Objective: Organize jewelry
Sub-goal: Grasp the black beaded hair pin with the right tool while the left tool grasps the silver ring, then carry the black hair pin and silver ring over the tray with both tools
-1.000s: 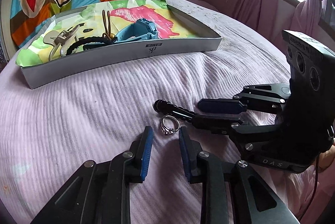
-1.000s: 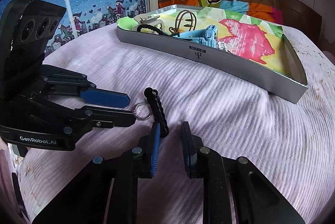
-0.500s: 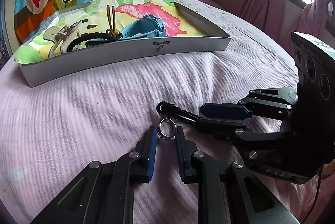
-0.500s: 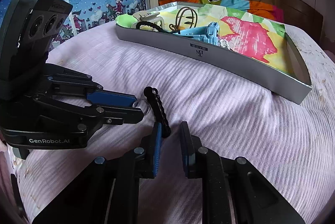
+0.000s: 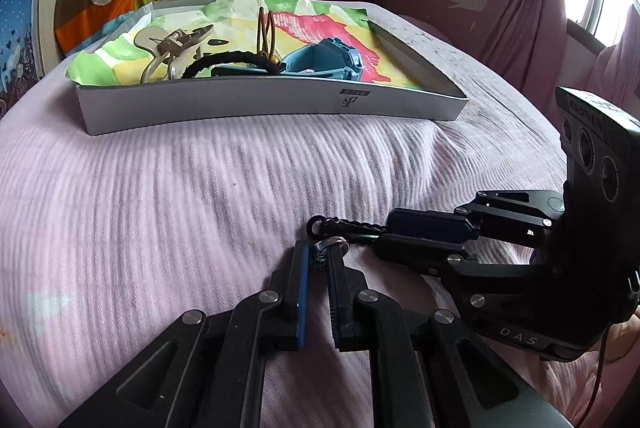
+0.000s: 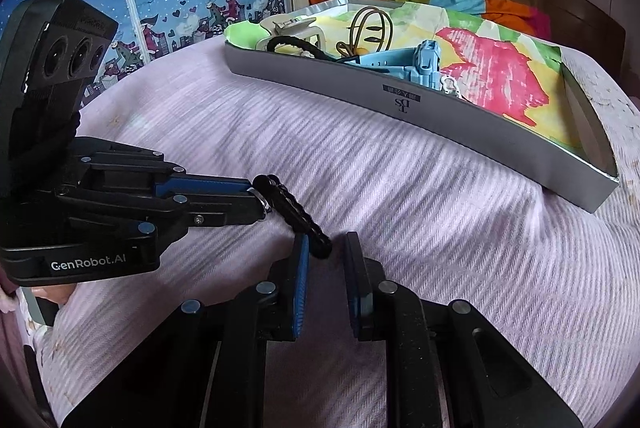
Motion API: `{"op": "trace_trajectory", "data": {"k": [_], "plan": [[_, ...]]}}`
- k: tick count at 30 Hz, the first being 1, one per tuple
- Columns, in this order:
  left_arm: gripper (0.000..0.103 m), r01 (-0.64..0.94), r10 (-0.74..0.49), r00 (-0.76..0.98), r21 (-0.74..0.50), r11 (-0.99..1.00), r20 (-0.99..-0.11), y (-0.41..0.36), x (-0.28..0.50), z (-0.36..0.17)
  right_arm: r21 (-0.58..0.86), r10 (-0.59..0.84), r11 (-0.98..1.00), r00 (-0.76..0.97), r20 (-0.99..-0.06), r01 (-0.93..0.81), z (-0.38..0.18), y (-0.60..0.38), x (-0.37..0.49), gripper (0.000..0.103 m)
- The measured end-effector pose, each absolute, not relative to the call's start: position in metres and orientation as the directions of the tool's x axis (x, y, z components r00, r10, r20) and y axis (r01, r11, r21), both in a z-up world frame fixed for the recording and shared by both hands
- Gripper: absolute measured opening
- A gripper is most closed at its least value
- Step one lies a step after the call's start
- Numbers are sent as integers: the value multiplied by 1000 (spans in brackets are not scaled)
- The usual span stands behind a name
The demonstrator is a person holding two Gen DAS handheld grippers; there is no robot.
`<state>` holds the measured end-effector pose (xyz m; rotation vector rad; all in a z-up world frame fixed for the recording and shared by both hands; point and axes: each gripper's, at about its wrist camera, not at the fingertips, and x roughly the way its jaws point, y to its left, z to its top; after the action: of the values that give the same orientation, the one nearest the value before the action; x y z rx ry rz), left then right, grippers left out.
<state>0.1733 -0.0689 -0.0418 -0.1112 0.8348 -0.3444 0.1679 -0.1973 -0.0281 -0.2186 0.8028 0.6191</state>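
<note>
**Ring pinched on the bedspread, bracelet waiting**

Ring pickup is the step in hand, by my reading. The left gripper [image 5: 318, 260] has its two blue pads drawn nearly together on a small silver ring [image 5: 335, 243] that stands on edge between the fingertips, low against the lilac bedspread [image 5: 160, 212]. The grip looks made, with only a sliver of metal showing past the tips in the right wrist view.

The right gripper [image 6: 326, 252] is not clenched on anything. Its jaws stand narrowly apart, and the near end of a black beaded bracelet [image 6: 296, 210] lies at the inner face of its left pad; whether the pad touches it I cannot tell. The other pad is clear of it. The bracelet stretches across the bedspread from there toward the left gripper, its looped far end just beside the pinched ring.

The grey box [image 5: 256, 104] sits well apart from both, farther up the bed, lined with bright printed paper. It already holds a blue watch [image 5: 324, 60], a black hair tie [image 5: 224, 62], a beige claw clip [image 5: 172, 44] and a thin brown loop.

Next, I judge, the ring needs lifting straight off the cloth without snagging the bracelet loop beside it, then carrying over the box's near wall to a bare patch of paper. So thin a ring could twist out of the pads if the hold slackens.
</note>
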Motion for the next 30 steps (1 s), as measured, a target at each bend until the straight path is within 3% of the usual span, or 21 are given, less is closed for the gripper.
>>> {"op": "trace_trajectory", "data": {"k": [9, 18, 30], "plan": [[9, 256, -345, 621, -235, 938, -704, -68, 173, -42, 47, 450, 783, 512, -732, -620, -29, -193, 166, 4], [9, 262, -360, 632, -249, 933, -686, -65, 169, -41, -2, 415, 809, 572, -708, -588, -24, -195, 157, 3], [9, 245, -361, 652, -265, 933, -667, -60, 165, -38, 60, 379, 890, 662, -646, -451, -14, -229, 160, 3]]}}
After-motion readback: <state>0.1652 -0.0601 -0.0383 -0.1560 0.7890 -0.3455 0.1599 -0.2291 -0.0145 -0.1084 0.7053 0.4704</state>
